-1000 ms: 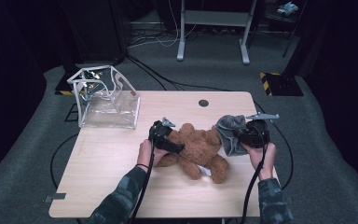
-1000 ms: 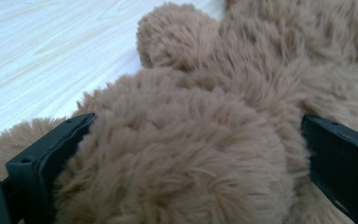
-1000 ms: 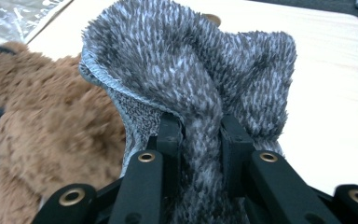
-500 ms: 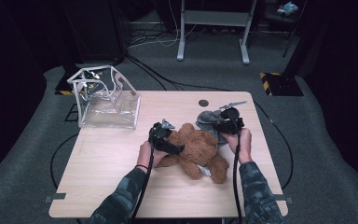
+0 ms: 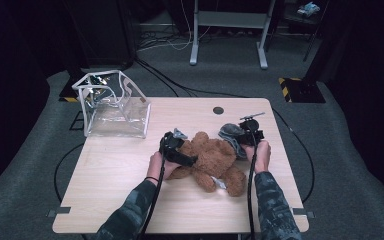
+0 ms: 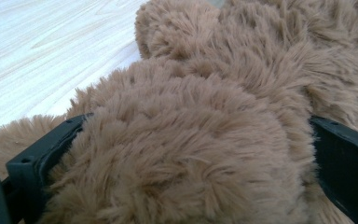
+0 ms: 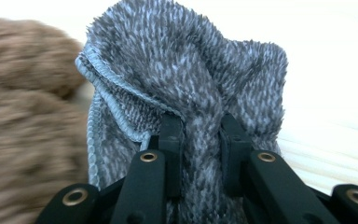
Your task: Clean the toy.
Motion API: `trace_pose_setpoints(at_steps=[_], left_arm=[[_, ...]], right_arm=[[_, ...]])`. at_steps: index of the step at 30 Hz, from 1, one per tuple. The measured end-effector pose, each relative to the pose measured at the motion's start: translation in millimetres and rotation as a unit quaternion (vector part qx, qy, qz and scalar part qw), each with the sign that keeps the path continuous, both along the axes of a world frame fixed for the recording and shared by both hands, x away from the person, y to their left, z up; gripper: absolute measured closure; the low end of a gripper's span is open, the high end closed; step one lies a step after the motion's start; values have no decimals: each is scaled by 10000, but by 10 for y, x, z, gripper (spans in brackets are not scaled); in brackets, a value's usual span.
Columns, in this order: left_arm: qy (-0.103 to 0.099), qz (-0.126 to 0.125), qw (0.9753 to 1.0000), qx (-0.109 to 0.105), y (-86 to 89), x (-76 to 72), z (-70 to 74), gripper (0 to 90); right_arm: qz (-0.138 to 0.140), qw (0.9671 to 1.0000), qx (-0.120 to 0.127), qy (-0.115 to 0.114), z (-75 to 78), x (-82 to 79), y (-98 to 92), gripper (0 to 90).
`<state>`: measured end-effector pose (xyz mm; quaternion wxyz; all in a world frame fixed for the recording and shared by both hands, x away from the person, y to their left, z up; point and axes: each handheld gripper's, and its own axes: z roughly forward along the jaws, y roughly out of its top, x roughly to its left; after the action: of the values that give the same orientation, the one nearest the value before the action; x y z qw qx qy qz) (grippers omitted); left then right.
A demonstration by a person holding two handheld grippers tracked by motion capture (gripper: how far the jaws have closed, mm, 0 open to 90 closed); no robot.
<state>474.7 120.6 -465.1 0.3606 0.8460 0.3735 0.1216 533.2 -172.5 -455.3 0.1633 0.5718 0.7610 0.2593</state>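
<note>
Two tools, both loaded. Left tool (image 5: pixel 177 148) is clamped across a plush part of the brown teddy bear (image 5: pixel 215 160); the left gripper view has fur bulging between its jaws, which stand wide with the bear pressed between them. Right tool (image 5: pixel 247 131) is pinched tight on a fold of the grey knit cloth (image 5: pixel 231 134), jaws nearly together with only the fabric between.

Bear lies flat on the desk (image 5: pixel 120 175), right of centre, long axis running from the left tool diagonally toward the desk's near right. Grey cloth sits at the bear's far-right end, touching or just beside the fur there; looks like a small garment or cap, cannot tell which.

Key relation: cloth is just right of and slightly behind the bear's upper end, so the right tool is the nearer one for carrying the cloth onto the bear, a short leftward move, while the left tool pins the bear. Judgement only: dressing or covering the bear looks like the job in hand.

Clear bag (image 5: pixel 115 107) with white trim stands well apart, off the bear's far left, at the desk's corner.

View differences: right gripper view (image 7: pixel 186 88) gives the stitched hem and an open pocket in the cloth, with the bear blurred at its left; high view gives only a grey lump. Left gripper view (image 6: pixel 191 140) confirms the grip, which the hand hides from above.
</note>
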Motion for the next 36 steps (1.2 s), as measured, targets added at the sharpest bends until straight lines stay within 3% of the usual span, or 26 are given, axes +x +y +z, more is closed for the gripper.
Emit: trace_pose_setpoints(at_steps=[5, 8, 10, 13, 16, 19, 21, 23, 26, 28, 29, 30, 36], left_arm=[[-26, 18, 10000, -40, 4, -3, -7, 0], [-26, 15, 10000, -55, 7, 0, -8, 0], [-22, 11, 10000, -53, 7, 1, -8, 0], [-15, 13, 10000, -53, 8, 2, -9, 0], [-22, 16, 10000, -55, 7, 2, -10, 0], [-14, 10, 10000, -42, 8, 0, -9, 0], [-15, 11, 10000, -33, 6, -3, -9, 0], [-26, -7, 10000, -15, 5, -2, -10, 0], [-23, -6, 10000, -21, 5, 0, -11, 0], [-28, -6, 10000, -16, 4, -2, -10, 0], [-28, -6, 10000, -16, 4, -2, -10, 0], [-29, -9, 10000, -19, 5, -2, -11, 0], [-12, -53, 10000, 34, 0, -2, -12, 0]], right_arm=[[-372, 9990, -126, 197, -17, 28, -181, 749], [-411, 9991, -27, 60, 67, -29, -237, 748], [-343, 9992, 144, -123, 186, -86, -237, 748], [-16, 9978, 510, -417, 386, -161, -176, 748], [525, 9952, 724, -388, 469, -194, 0, 747], [925, 9940, 573, -107, 356, -178, 189, 744], [938, 9943, 500, 83, 198, -140, 251, 745], [809, 9947, 618, 174, 56, -98, 231, 746], [691, 9942, 800, 196, 1, -76, 173, 746], [589, 9965, 564, 169, 5, -66, 157, 747], [589, 9965, 564, 169, 5, -66, 157, 747], [499, 9981, 350, 84, 1, -53, 147, 748], [230, 9996, 125, 94, -10, -7, 89, 748]])
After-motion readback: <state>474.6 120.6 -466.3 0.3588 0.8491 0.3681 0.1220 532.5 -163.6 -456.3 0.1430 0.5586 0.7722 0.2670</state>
